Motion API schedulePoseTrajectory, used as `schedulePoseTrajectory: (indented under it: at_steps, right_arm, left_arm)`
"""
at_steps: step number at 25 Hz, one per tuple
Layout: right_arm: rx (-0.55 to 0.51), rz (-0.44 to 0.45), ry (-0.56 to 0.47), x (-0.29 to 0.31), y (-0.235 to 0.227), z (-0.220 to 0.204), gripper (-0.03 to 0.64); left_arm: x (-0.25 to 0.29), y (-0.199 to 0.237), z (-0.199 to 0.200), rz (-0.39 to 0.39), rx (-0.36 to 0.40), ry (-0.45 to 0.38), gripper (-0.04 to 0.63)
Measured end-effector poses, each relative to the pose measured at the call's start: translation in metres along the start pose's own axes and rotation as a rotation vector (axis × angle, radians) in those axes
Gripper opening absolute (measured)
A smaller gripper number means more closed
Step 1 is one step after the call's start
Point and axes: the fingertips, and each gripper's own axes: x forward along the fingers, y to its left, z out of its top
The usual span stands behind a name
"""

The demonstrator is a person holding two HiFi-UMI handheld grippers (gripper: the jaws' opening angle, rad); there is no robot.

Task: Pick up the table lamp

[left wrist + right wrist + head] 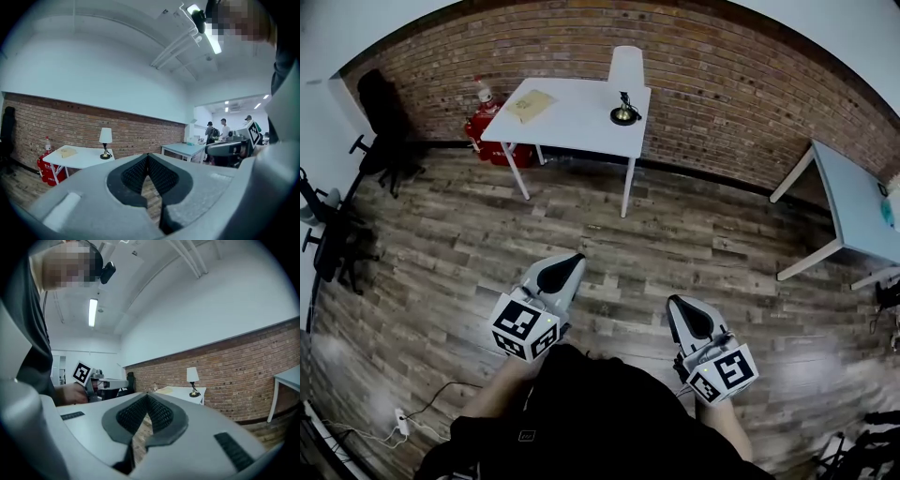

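Note:
The table lamp (626, 82), with a white shade and a small dark and brass base, stands upright at the back right corner of a white table (581, 127) against the brick wall. It looks small and far off in the left gripper view (105, 141) and in the right gripper view (192, 379). My left gripper (573, 259) and right gripper (674, 304) hang side by side close to the person's body, well short of the table. Both point toward the wall. Each has its jaws shut with nothing between them (148, 157) (147, 397).
A tan flat packet (530, 103) lies on the lamp's table. Red fire extinguishers (484, 122) stand by its left leg, and black office chairs (382, 127) stand at the left. A second pale table (861, 211) is at the right. A power strip (401, 423) lies on the wooden floor. People (224, 129) stand far off.

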Motion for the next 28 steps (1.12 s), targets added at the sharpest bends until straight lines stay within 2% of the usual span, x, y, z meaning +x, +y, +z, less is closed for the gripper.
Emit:
schedulePoseTrajectory:
  at_steps: [8,13,21,28]
  right_arm:
    - [0.040,-0.046,-0.024,-0.009,-0.031,0.001,0.014]
    - [0.061,-0.054,-0.021,0.010,-0.054,0.000,0.014]
    - [0.051,-0.030,-0.013,0.090,-0.110,0.019,0.014]
    - [0.037,0.019,-0.012,0.186,-0.144,0.036,0.014]
  left_arm:
    - [0.018,0.021,0.004,0.043,-0.003,-0.014,0.008]
    - [0.047,0.039,0.009,0.029,0.001,-0.028,0.008]
    - [0.124,0.084,0.016,-0.024,0.002,-0.036,0.008]
    - [0.170,0.156,0.029,-0.020,0.004,-0.041,0.008]
